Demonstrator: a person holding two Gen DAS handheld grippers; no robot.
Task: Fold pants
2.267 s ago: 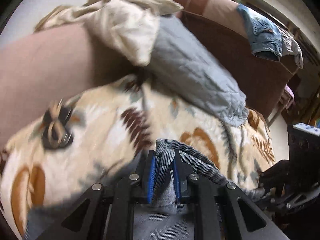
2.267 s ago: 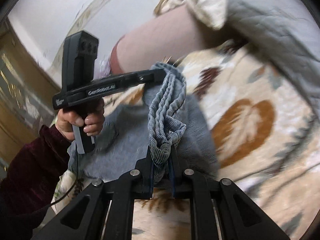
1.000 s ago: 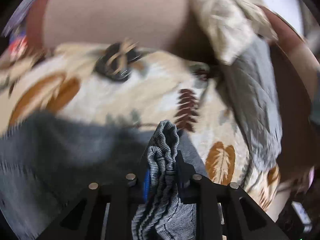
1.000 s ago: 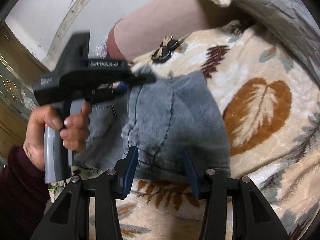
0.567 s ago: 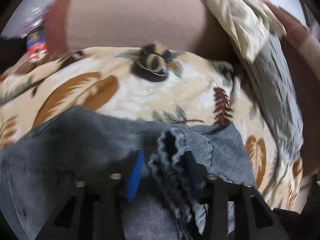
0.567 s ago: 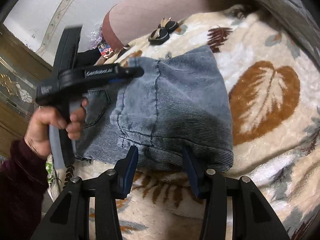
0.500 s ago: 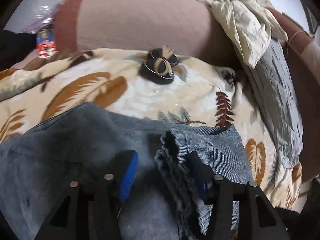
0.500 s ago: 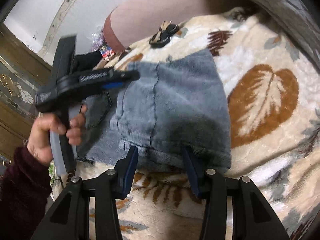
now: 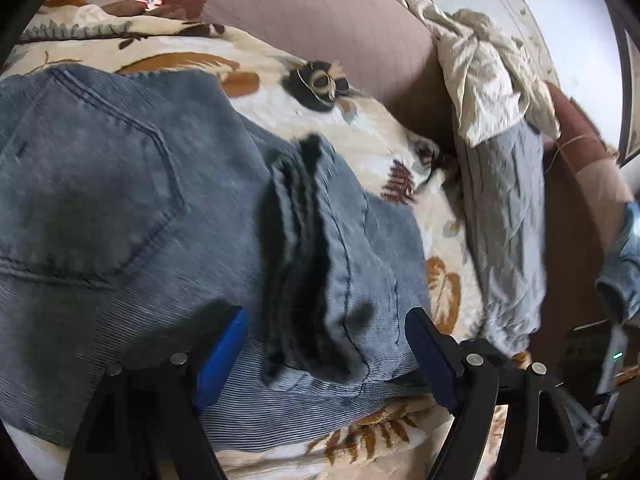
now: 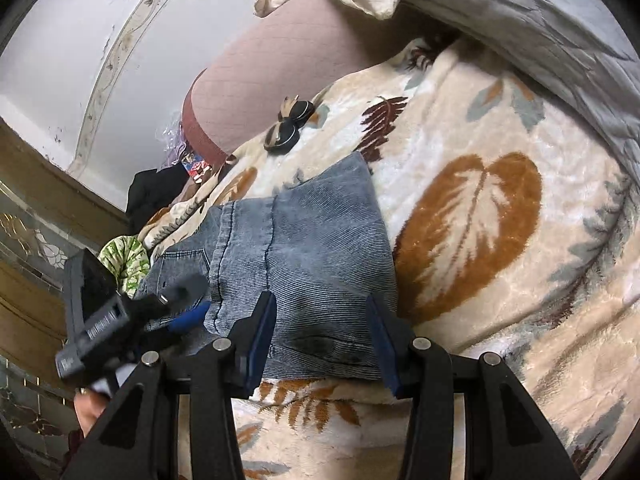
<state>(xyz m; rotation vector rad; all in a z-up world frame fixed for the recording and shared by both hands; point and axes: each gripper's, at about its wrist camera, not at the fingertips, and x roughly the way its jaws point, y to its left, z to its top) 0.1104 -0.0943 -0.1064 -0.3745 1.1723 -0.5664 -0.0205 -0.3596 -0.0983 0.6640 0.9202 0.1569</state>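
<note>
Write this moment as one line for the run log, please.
step: fold released | pants: folded, flat on leaf blanket | left gripper: jaws opening, hem loose between | right gripper: open, empty

Open blanket to my right, clutter up by the bolster

From my right gripper (image 10: pixel 322 336), the leaf-print blanket (image 10: pixel 500 240) lies bare from one to four o'clock, room enough to pass. At twelve the folded pants (image 10: pixel 312 248) cover the bed; beyond them two black hair bows (image 10: pixel 286 128) sit just before the pink bolster (image 10: pixel 272 68). The grey quilt (image 10: pixel 540 20) walls off one to two o'clock. My left gripper (image 10: pixel 180 308), jaws opening, crowds nine o'clock.
</note>
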